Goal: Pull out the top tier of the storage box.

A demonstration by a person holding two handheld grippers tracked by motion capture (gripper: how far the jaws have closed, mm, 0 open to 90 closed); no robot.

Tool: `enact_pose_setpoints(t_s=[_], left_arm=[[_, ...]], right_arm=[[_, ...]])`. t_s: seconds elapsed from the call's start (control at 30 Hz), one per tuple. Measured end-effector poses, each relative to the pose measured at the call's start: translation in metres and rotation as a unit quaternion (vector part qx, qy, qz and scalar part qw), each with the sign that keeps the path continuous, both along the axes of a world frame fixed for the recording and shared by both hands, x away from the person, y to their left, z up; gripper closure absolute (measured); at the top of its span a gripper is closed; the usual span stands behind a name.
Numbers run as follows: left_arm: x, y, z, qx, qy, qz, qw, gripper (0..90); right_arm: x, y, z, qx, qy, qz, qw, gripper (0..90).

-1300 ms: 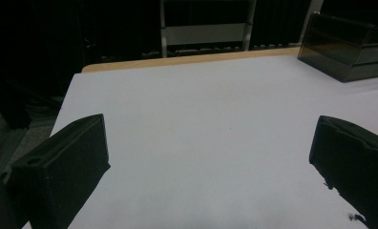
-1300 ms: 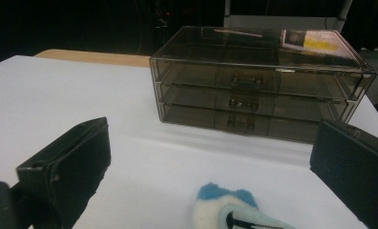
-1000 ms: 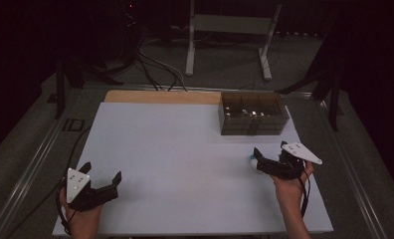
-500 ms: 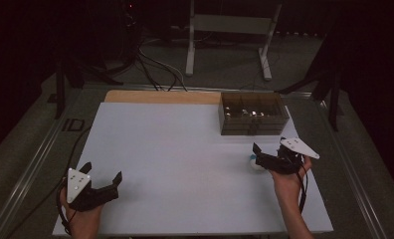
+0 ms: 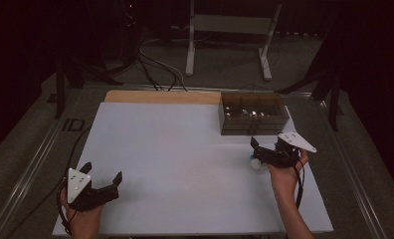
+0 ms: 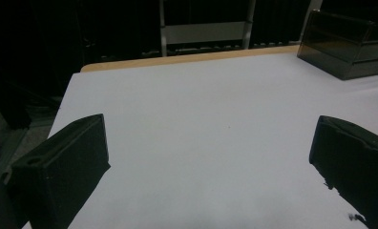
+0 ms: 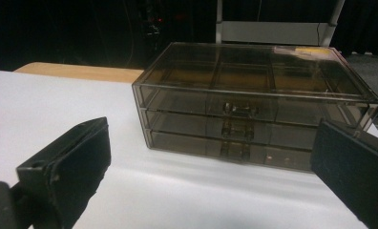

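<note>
Right tongs (image 5: 257, 149) nearer drawer box (image 5: 253, 113) (jaws apart), left tongs (image 5: 104, 182) unmoved

Glossy smoky clear-plastic drawer box (image 7: 254, 114); matt white tabletop (image 5: 185, 164).

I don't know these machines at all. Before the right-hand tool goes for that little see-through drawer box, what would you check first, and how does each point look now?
1. Right gripper open: ok, fingers spread wide apart with nothing between them.
2. Aimed at the drawer box: ok, the box faces it in the right gripper view.
3. All three drawers shut: ok, fronts flush.
4. Path over the white table: cannot tell, a small pale thing lies beside the fingers.
5. Left gripper out of the way: ok, open, at the near left.
</note>
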State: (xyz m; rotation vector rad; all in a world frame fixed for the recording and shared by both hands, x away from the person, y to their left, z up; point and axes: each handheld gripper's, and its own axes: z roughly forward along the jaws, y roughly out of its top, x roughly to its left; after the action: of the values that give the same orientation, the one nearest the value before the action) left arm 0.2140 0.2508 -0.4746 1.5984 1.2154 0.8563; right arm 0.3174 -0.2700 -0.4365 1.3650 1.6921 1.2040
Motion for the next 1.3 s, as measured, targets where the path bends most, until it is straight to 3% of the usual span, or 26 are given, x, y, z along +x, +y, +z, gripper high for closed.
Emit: enact_pose_setpoints(t_s=[0.27, 0.57, 1.3], left_arm=[[0.0, 0.0, 0.0, 0.001, 0.0, 0.0, 1.0, 1.1], [0.0, 0.0, 0.0, 0.0, 0.0, 0.001, 1.0, 1.1], [0.0, -0.001, -0.001, 0.002, 0.001, 0.0, 1.0, 1.1]], right_arm=[[0.009, 0.001, 0.001, 0.011, 0.002, -0.004, 0.9999, 0.2], [0.02, 0.001, 0.002, 0.006, -0.006, -0.017, 0.9998, 0.3], [0.043, 0.002, -0.014, -0.022, -0.001, -0.029, 0.9993, 0.3]])
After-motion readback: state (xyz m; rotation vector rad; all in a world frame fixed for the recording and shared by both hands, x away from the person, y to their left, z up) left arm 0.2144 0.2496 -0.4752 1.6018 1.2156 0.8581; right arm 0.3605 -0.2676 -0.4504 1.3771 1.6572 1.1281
